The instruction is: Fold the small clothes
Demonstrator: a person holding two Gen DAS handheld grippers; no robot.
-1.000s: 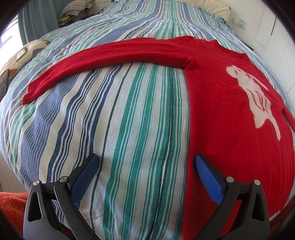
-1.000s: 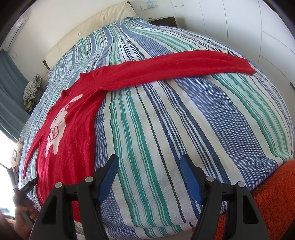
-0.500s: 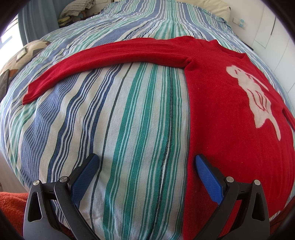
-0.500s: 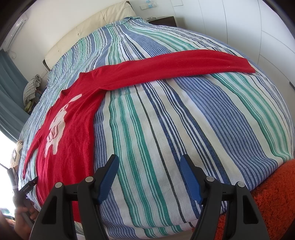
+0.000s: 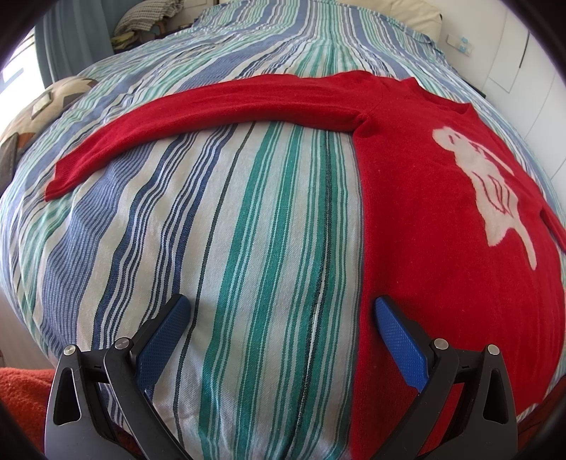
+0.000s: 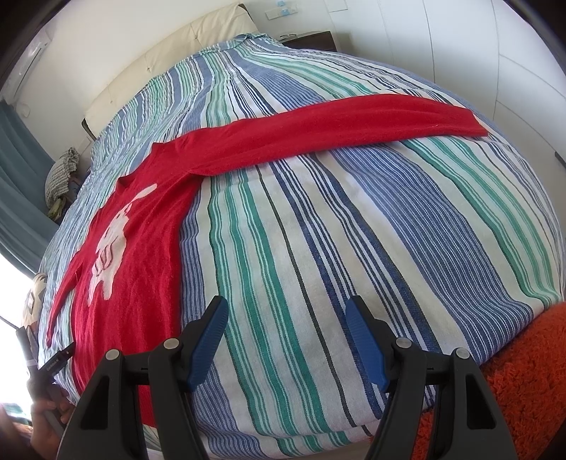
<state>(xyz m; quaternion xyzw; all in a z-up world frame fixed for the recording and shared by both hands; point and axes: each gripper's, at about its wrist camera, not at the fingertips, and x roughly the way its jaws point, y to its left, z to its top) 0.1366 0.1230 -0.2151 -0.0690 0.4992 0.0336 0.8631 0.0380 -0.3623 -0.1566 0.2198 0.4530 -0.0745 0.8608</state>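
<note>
A small red sweater (image 5: 435, 226) with a white figure on its chest lies flat on the striped bed cover (image 5: 247, 247). Both sleeves are spread out sideways. One sleeve (image 5: 198, 120) reaches left in the left wrist view; the other sleeve (image 6: 353, 124) reaches right in the right wrist view. My left gripper (image 5: 281, 315) hovers open over the cover, its right pad above the sweater's side edge near the hem. My right gripper (image 6: 286, 318) is open over bare striped cover, just right of the sweater body (image 6: 141, 254). Nothing sits between either pair of fingers.
An orange shaggy rug (image 6: 513, 389) lies on the floor past the bed's near edge. A cream headboard (image 6: 169, 53) and white wardrobe doors (image 6: 477, 53) stand behind. Folded cloth is piled by the curtain (image 5: 148, 17). A hand holding the other gripper (image 6: 46, 407) shows at lower left.
</note>
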